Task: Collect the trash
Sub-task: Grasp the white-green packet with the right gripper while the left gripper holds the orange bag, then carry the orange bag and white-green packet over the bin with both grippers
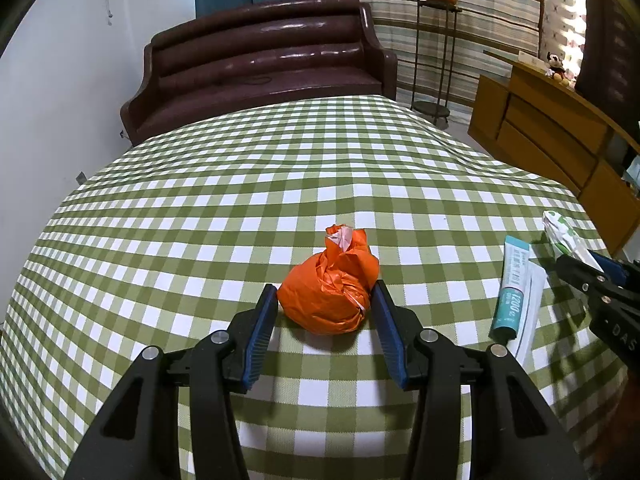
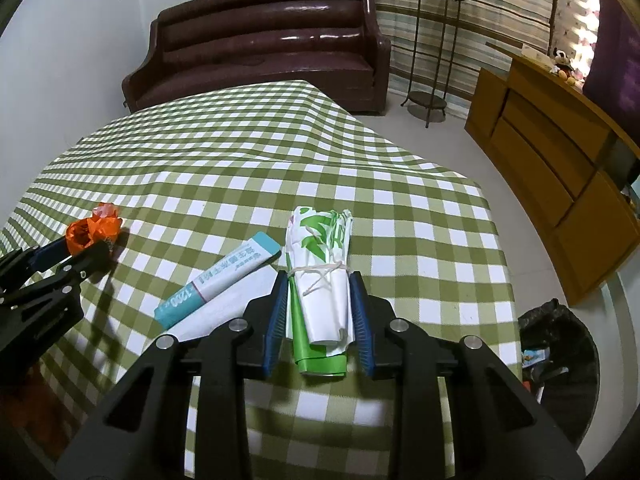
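Between the right gripper point(image 2: 320, 320) fingers, a string-tied white-and-green bag roll point(image 2: 320, 276) is pinched for lifting; left gripper point(image 1: 326, 322) fingers pinch the knotted orange bag point(image 1: 330, 286). Both rest on the checked bench point(image 1: 240, 184), toothpaste tube point(image 2: 218, 282) between.

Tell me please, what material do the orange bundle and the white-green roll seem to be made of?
Orange bundle: probably thin plastic film, glossy; it is crinkled and knotted at the top like a bag. White-green roll: looks like printed plastic bag or coated paper, smooth and slightly shiny, tied with pale string; which of the two I cannot tell.
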A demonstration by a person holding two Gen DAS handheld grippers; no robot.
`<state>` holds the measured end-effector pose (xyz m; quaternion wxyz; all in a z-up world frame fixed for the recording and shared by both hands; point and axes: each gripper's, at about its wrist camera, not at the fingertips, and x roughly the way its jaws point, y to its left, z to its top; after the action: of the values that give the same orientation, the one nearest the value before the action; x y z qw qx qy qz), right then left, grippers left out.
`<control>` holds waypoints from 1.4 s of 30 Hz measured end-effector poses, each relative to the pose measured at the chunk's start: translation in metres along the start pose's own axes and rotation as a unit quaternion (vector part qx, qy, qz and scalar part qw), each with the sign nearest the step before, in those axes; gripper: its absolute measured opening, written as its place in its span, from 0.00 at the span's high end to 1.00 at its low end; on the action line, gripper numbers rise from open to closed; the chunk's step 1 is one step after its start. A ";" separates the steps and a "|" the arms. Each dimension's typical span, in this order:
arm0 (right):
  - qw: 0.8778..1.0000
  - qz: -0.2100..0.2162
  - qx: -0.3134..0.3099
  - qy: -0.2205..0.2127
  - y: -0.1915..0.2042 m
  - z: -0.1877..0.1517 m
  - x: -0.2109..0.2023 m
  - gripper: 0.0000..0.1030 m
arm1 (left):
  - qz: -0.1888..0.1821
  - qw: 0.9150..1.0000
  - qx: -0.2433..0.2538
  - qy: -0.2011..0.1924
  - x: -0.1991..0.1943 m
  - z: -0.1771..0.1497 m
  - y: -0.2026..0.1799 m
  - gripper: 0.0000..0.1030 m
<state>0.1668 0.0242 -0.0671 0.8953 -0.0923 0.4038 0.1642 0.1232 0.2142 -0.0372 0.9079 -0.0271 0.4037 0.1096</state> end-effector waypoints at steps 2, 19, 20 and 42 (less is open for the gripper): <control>1.000 0.000 0.001 -0.003 -0.001 -0.004 -0.005 0.71 | -0.001 1.000 0.001 -0.002 -0.003 -0.001 -0.001 0.53; 0.998 -0.019 0.044 -0.039 -0.048 -0.040 -0.066 0.71 | -0.038 0.999 0.012 -0.023 -0.047 -0.018 -0.042 0.53; 0.998 -0.021 0.047 -0.041 -0.050 -0.041 -0.068 0.71 | -0.042 0.999 0.015 -0.025 -0.051 -0.020 -0.047 0.53; 0.982 -0.107 0.136 -0.079 -0.159 -0.091 -0.130 0.71 | -0.133 0.984 0.102 -0.055 -0.084 -0.031 -0.176 0.53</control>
<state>0.0816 -0.1798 -0.0235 0.9409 0.0008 0.3383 0.0176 0.0850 0.0238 -0.0023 0.9332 0.0186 0.3550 -0.0526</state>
